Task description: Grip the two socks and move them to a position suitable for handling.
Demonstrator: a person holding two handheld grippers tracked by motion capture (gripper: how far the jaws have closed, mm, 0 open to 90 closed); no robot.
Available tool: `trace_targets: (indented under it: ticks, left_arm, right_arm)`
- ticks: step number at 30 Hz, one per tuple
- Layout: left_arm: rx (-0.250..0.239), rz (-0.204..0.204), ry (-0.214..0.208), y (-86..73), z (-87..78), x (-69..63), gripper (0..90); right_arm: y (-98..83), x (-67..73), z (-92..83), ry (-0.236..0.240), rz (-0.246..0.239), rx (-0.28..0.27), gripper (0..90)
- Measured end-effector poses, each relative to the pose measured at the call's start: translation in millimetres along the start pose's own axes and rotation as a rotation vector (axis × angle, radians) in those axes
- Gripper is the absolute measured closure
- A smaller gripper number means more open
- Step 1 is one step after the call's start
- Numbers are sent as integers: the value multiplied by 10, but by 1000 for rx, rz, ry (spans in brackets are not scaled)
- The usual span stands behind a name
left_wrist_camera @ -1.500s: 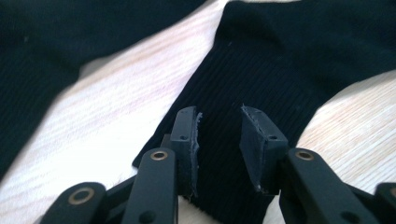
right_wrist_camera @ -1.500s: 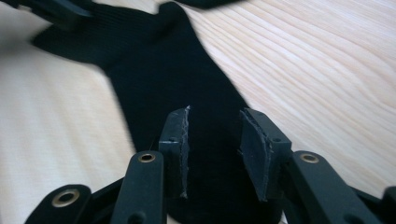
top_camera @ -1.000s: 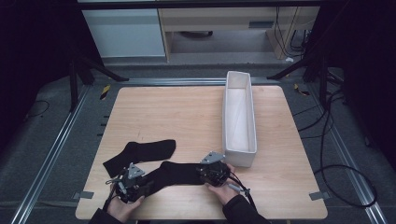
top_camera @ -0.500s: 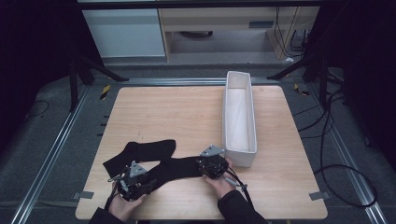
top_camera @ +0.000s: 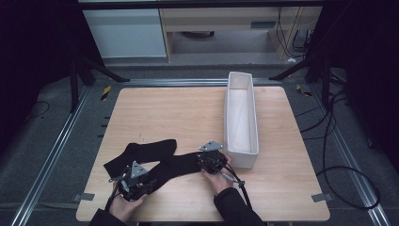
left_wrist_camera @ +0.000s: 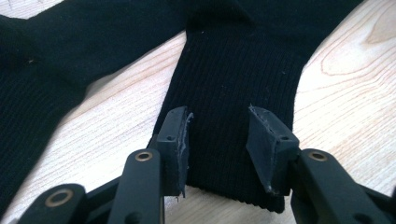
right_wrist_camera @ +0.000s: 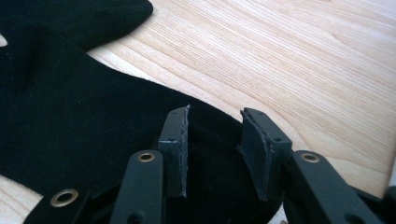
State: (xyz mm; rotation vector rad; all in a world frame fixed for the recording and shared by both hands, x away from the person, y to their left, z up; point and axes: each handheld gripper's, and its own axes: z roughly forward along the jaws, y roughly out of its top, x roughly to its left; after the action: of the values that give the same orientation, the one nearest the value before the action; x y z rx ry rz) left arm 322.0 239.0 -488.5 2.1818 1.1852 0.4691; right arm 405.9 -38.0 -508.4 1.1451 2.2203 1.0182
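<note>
Two black socks lie crossed near the table's front left. One sock [top_camera: 146, 153] lies toward the left. The other sock [top_camera: 181, 164] stretches between my grippers. My left gripper [top_camera: 149, 178] [left_wrist_camera: 218, 116] is open astride its ribbed cuff [left_wrist_camera: 233, 70]; its jaws have just been closing, with the cloth flat between them and the pads clear of it. My right gripper [top_camera: 203, 159] [right_wrist_camera: 215, 115] stands open over the rounded toe end [right_wrist_camera: 70, 135], jaw tips down on the cloth. The first sock [left_wrist_camera: 51, 56] [right_wrist_camera: 93, 14] shows beyond.
A long white box [top_camera: 227, 117] stands open-topped at the right of the wooden table [top_camera: 179, 113], its near end just beside my right hand. Bare wood stretches across the far half. Cables trail on the floor at the right.
My right gripper has shifted toward the far side and the box's near end, and the sock's toe end has gone with it. The left hand has stayed put.
</note>
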Motion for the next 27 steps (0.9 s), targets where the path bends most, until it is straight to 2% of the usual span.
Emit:
trace_targets:
  ticks: [1,2,4,7,9,10,15,19,21,24,27]
  left_arm:
    - [-8,1,3,7,-31,12,579]
    - [-36,-10,6,21,-93,35,576]
    - [-87,-25,28,52,-207,103,564]
    - [-128,-70,81,87,-324,301,564]
    - [-142,-91,154,73,-366,456,566]
    - [-140,-107,186,56,-379,538,568]
    - [-124,-198,252,-54,-383,890,580]
    - [-96,-251,280,-138,-329,1036,579]
    - [-84,-256,285,-163,-294,1056,576]
    - [-60,-238,286,-192,-213,1052,561]
    - [-38,-221,288,-205,-163,1047,547]
  right_arm:
    - [2,8,-8,1,2,-2,614]
    - [6,11,-16,13,7,-13,611]
    - [40,19,-61,37,21,-57,611]
    - [144,29,-100,68,25,-90,608]
    - [240,45,-105,84,24,-108,605]
    - [289,56,-102,97,26,-118,602]
    - [509,119,-30,135,48,-140,588]
    - [623,192,68,157,57,-134,581]
    - [665,233,135,166,47,-126,579]
    - [720,317,267,184,36,-109,566]
    - [739,354,356,191,46,-87,556]
